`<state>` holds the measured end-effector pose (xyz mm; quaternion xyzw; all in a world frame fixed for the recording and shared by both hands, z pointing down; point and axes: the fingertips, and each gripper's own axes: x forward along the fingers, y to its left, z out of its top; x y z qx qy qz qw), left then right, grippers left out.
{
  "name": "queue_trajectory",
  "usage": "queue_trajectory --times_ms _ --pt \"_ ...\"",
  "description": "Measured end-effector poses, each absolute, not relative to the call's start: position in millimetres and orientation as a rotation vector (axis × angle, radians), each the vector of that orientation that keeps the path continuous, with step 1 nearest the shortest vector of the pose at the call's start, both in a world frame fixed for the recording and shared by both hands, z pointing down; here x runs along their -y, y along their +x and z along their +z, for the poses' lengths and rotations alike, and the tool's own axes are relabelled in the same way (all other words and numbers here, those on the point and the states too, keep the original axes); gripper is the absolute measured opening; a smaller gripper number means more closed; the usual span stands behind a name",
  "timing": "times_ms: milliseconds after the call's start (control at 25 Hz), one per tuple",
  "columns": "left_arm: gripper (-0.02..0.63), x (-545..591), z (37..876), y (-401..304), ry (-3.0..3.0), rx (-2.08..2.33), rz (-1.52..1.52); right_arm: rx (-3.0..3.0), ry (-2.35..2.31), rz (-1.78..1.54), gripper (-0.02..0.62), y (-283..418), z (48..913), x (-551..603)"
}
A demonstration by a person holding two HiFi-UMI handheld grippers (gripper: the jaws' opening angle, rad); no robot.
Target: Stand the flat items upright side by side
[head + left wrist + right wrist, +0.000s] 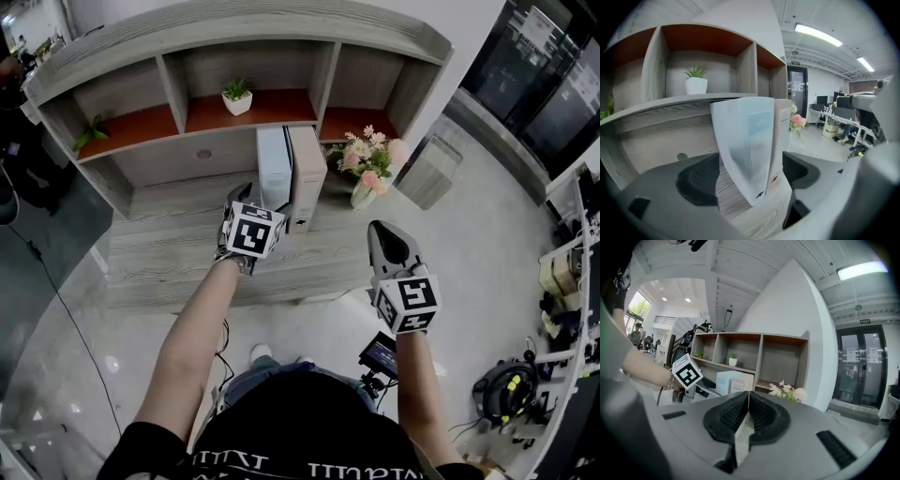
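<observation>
- White flat item point(274, 167) stands upright on the wooden desk point(169, 258), its long axis vertical. The beige flat item point(307, 176) stands just beside it, on its right.
- Both items are directly ahead of the left gripper point(251, 199), between its jaws. The jaws are apart and bare desk shows beside the left pad, so I judge that nothing is grasped.
- Right gripper point(382, 230) is clenched on nothing, well apart to the right, so the left hand is clearly the nearer one.
</observation>
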<state>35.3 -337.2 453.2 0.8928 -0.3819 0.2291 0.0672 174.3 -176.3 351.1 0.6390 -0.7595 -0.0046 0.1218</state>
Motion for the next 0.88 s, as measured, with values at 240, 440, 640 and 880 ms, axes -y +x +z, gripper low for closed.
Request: queue_trajectory --times_ms 240,440,640,880 --pt "0.449 310 433 14 2.739 1.087 0.608 2.254 1.811 -0.064 0.015 163 343 178" --pt "0.446 294 390 -12 2.798 1.142 0.426 2.283 1.781 -0.116 0.016 157 331 179" --pt "0.443 278 346 -43 2.806 1.197 0.17 2.316 1.766 -0.171 0.015 153 313 182" --pt "0.39 261 307 -76 2.819 1.289 0.041 2.353 1.748 -0.234 0.015 148 293 180"
